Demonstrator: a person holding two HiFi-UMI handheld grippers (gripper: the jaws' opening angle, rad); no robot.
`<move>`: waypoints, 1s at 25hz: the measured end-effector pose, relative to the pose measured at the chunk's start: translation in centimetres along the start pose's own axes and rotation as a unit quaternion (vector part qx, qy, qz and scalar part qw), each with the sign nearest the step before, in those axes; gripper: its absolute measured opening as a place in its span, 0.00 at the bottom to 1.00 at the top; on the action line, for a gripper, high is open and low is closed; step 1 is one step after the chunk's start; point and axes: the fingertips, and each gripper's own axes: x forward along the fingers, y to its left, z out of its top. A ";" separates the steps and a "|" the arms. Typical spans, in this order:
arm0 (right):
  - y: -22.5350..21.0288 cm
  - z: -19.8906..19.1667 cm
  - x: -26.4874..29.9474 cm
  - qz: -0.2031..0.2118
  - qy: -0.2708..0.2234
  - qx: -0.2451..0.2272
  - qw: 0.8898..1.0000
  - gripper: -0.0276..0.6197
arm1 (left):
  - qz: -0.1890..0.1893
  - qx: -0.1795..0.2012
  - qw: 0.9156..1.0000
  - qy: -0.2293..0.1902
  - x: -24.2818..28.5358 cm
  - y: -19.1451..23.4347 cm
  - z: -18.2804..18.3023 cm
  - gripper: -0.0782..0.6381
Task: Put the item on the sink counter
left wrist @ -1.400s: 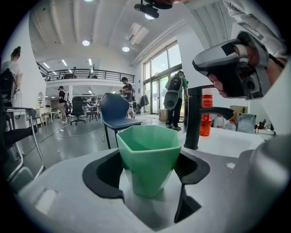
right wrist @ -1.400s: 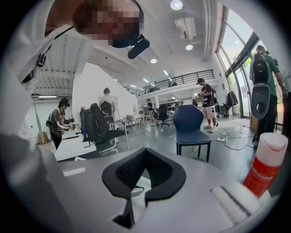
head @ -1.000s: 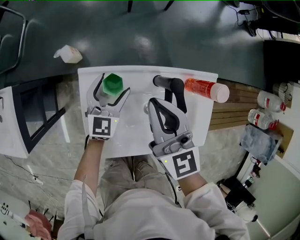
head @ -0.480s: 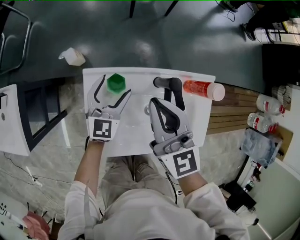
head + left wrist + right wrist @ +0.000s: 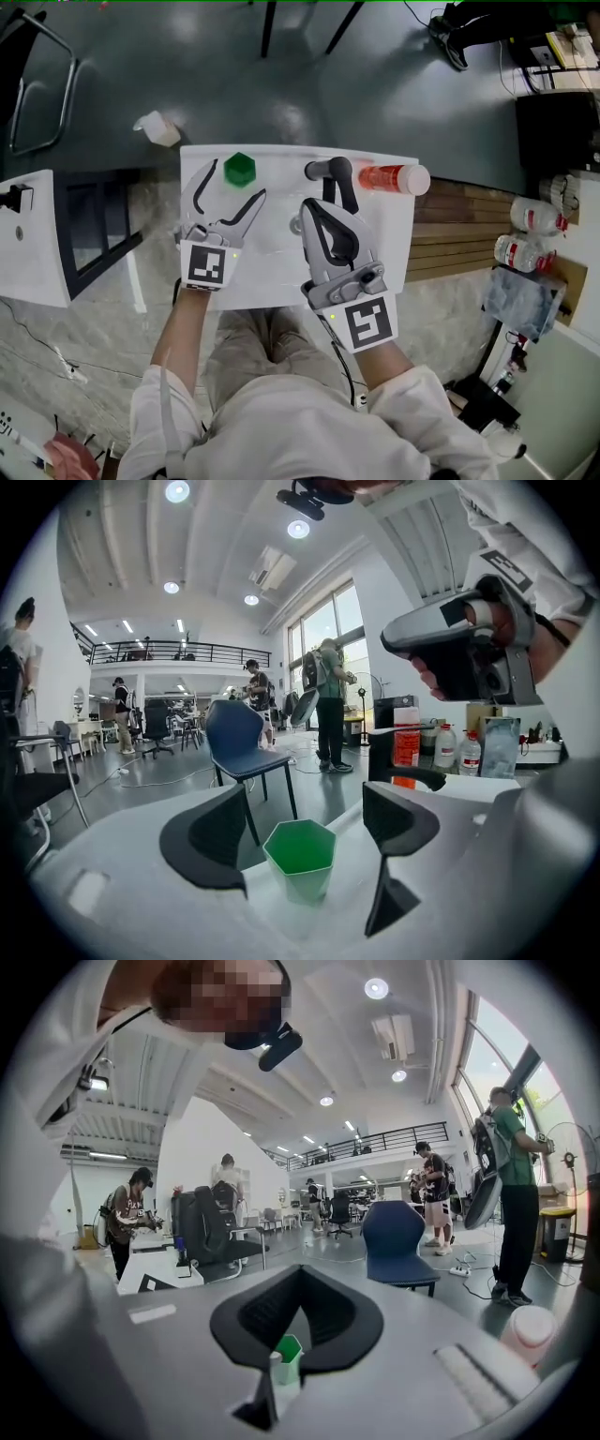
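Note:
A green hexagonal cup stands upright on the white sink counter, near its far left corner. My left gripper is open just behind the cup, and neither jaw touches it. In the left gripper view the cup stands between and a little beyond the spread jaws of the left gripper. My right gripper is shut and empty, over the counter's middle. In the right gripper view the cup shows through the loop below the joined tips of the right gripper.
A black faucet rises at the counter's far edge, with an orange bottle lying to its right. A white cabinet stands to the left and wooden slats to the right. Beyond the counter are a blue chair and several people.
My left gripper has drawn back toward me from the green cup, which now stands free on the counter beyond the jaw tips. The right gripper stays shut in place.

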 end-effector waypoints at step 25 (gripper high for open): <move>5.4 10.6 -9.6 0.002 -0.037 -0.044 0.998 0.05 | -0.068 -0.003 0.993 -0.092 -15.0 -3.1 18.9 0.28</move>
